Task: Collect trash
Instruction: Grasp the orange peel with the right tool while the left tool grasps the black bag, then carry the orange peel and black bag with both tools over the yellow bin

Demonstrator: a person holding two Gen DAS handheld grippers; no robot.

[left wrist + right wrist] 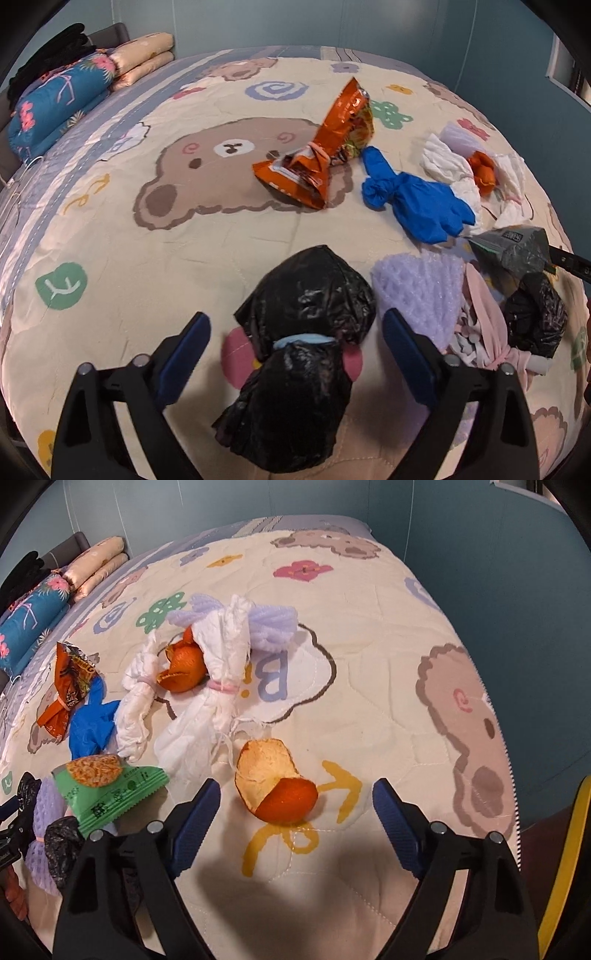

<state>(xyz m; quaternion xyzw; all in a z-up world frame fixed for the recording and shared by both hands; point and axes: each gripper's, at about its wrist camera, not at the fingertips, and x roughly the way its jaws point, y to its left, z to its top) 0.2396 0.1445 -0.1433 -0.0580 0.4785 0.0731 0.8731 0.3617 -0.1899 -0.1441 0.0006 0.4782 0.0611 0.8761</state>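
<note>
A bed fills both views, spread with a cream quilt [110, 229] printed with bears, blue walls behind, and trash is scattered all over it. Take the big brown bear face [236, 162] on the quilt as the marker.

The left gripper [297, 354] hangs over the quilt on the near side of that bear face, jaws wide apart, and right between them lies a black plastic bag bundle [299, 354] cinched with a pale blue band. Neither pad touches it. Its long axis runs straight out from the camera, in line with the fingers, so the pads face its two flanks at the banded waist. That looks well set for a squeeze.

Farther from the bear face, on the right-hand side, the right gripper [297, 818] also stands open, nothing gripped. A curled orange peel [277, 782] sits just ahead of its fingertips, a touch nearer the left finger. My read: this hand must reach forward a little before closing.

An orange snack wrapper [332, 144] lies on the bear's cheek, a blue glove [413, 195] just beyond, unclaimed.
</note>
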